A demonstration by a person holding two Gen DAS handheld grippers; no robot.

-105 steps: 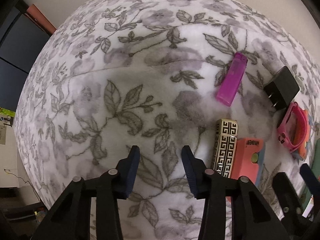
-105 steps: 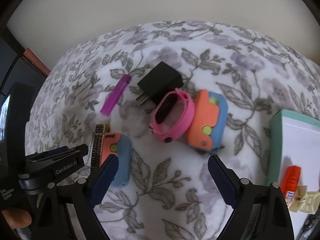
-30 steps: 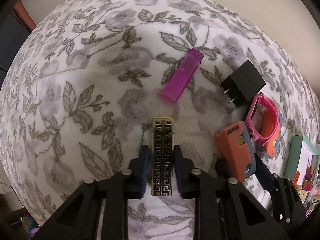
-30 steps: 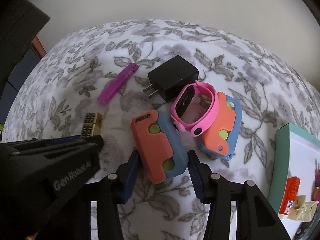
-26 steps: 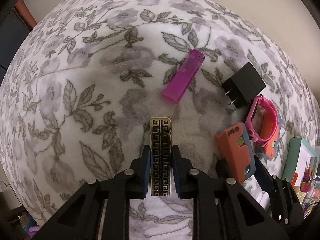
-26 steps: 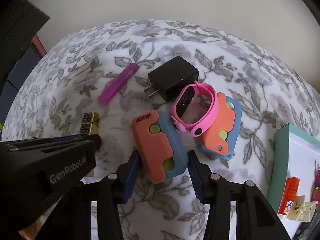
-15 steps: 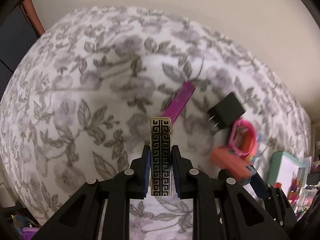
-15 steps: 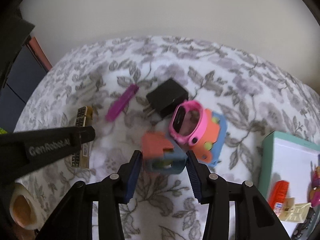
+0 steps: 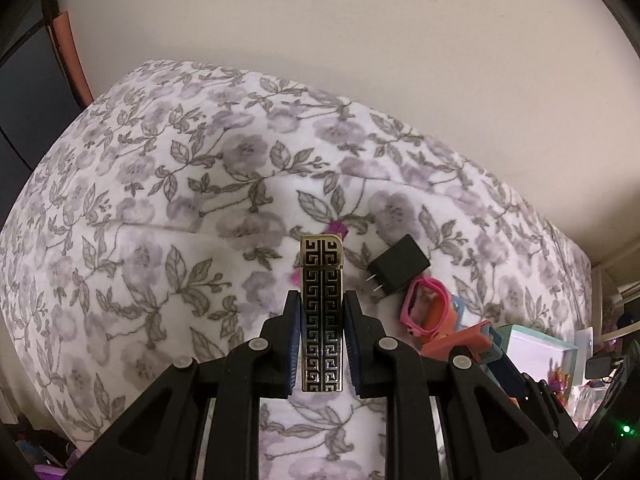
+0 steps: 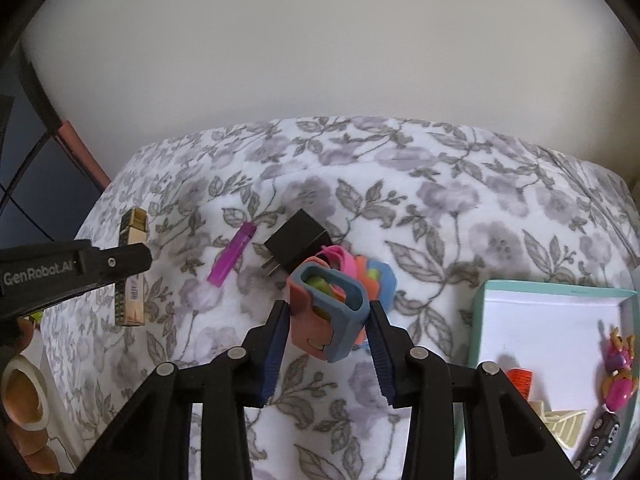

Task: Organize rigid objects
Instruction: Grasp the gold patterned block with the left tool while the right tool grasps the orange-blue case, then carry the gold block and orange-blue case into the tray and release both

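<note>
Bed with floral blanket [image 10: 460, 208] carries the loose items; soft, yielding surface, so anything set down on edge may tip.

Teal box [image 10: 480, 312], white inside, sits at the right edge of the bed in the right wrist view and already holds small toys. Judged the likely destination.

Right gripper [image 10: 326, 320]: jaws have just been closing, now pressed on the orange-and-blue case [image 10: 328, 316], held clear of the blanket. Case is tilted in the grip, held across its flat sides. Looks like stiff, light plastic; smooth faces may slip, so a hold nearer its middle seems safer.

Black charger [image 10: 298, 240], pink watch [image 10: 340, 262] and a second orange-and-blue case [image 10: 380, 276] lie clustered on the blanket behind it. Watch overlaps the second case. Watch strap probably flexes; better taken by the rigid body.

Left gripper [image 9: 322, 320]: jaws nearly shut, clamped on the gold patterned lighter [image 9: 322, 312] along its long edges, upright, lifted off the bed. Metal-looking, probably dense and slick.

Purple lighter [image 10: 232, 260] lies flat on the blanket, just left of the charger; narrow, light
</note>
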